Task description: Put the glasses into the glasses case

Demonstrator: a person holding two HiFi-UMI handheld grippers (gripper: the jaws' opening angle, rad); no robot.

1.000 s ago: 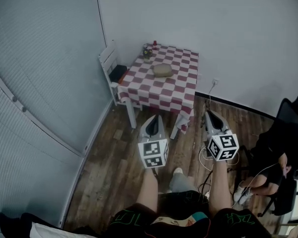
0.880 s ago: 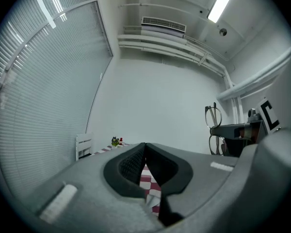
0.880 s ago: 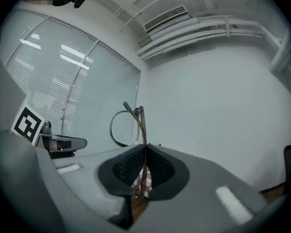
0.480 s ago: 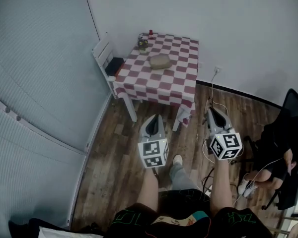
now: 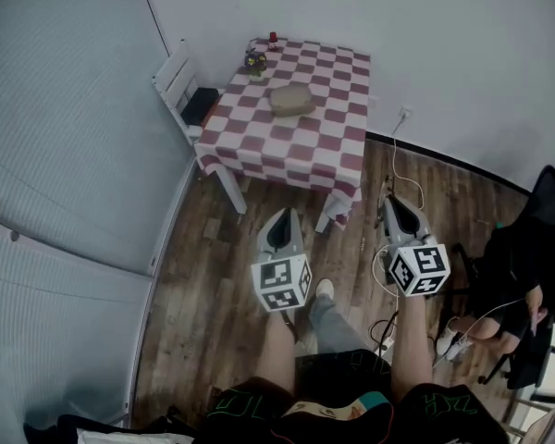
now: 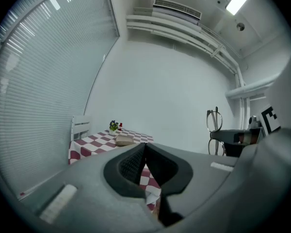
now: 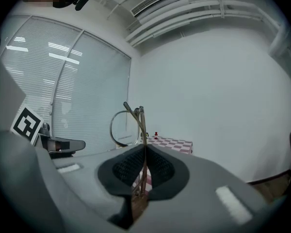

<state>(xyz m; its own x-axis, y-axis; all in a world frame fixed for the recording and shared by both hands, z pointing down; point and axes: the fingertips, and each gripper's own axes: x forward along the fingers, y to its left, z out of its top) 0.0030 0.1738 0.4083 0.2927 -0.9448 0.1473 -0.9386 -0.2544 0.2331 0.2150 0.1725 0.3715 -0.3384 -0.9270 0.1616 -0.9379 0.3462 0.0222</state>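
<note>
Head view gives me a steep look down at a wooden floor point(image 5: 213, 276), with both grippers held low and side by side in front of the person's legs. The left gripper point(image 5: 286, 215) has its jaws pressed together; in the left gripper view point(image 6: 144, 147) the dark pads meet with nothing between them. The right gripper point(image 5: 389, 203) is clamped on the glasses point(image 7: 142, 130). In its own view point(image 7: 144, 150) I see the thin metal frame pinched between the pads and standing upright, one round lens rising above the jaw tips and to their left. From the left gripper view I can also pick out those glasses point(image 6: 214, 121) sticking up from the other gripper at the right edge.

The glasses case point(image 5: 291, 101) lies well apart from both grippers, on the table point(image 5: 305, 151) ahead, which is covered by a red-and-white checked cloth and stands in the corner of the room. The case looks tan and closed, lying toward the far half of the tabletop. I cannot make out its hinge or opening. A small flower pot point(image 5: 255, 62) stands at the table's far left corner, and a white chair point(image 5: 178, 86) is just beside the table's left side. Another person point(image 5: 527, 280) sits at the right edge of the room.
</note>
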